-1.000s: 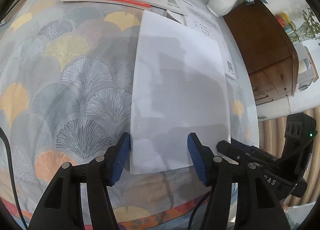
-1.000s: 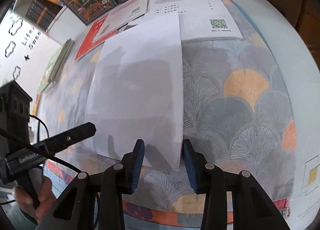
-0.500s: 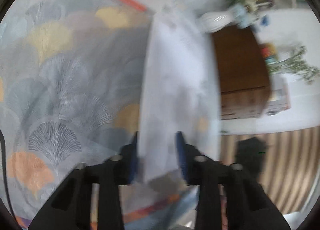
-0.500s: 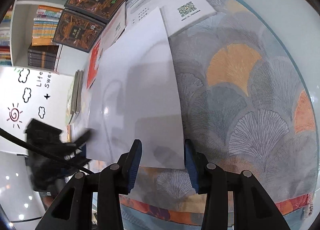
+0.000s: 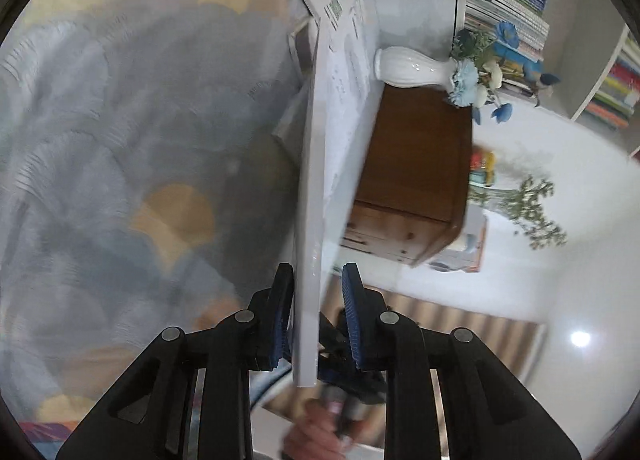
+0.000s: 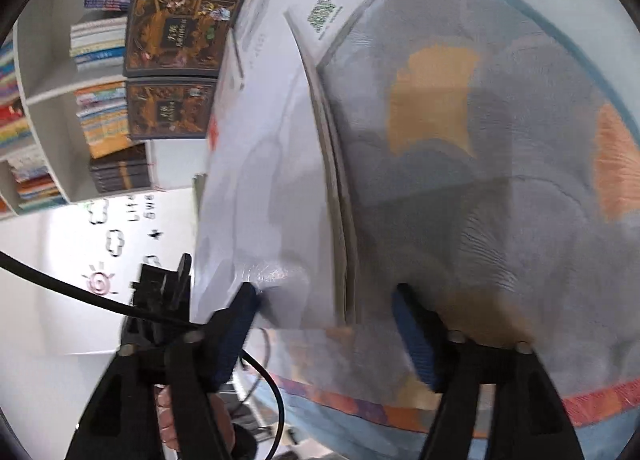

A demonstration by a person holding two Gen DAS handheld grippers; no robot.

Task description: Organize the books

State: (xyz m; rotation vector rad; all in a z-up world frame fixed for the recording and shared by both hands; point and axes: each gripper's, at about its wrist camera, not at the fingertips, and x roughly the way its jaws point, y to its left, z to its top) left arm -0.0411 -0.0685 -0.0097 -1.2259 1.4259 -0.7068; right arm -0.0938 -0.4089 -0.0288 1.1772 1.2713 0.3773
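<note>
While the thin white softcover book (image 5: 316,187) is pinched edge-on in the left tool (image 5: 316,316), the right tool (image 6: 332,324) is held agape, empty; floppy, light, best gripped near the spine.

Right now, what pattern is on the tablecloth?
Grey-blue tablecloth with fan-shaped leaves, some orange-yellow; clearest in the right wrist view.

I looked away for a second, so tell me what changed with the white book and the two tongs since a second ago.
The white book went from lying flat on the tablecloth to tipped up on edge. The left tongs closed from wide open onto its near end. The right tongs opened wider and no longer pinch it. The other books stayed on the table.
</note>
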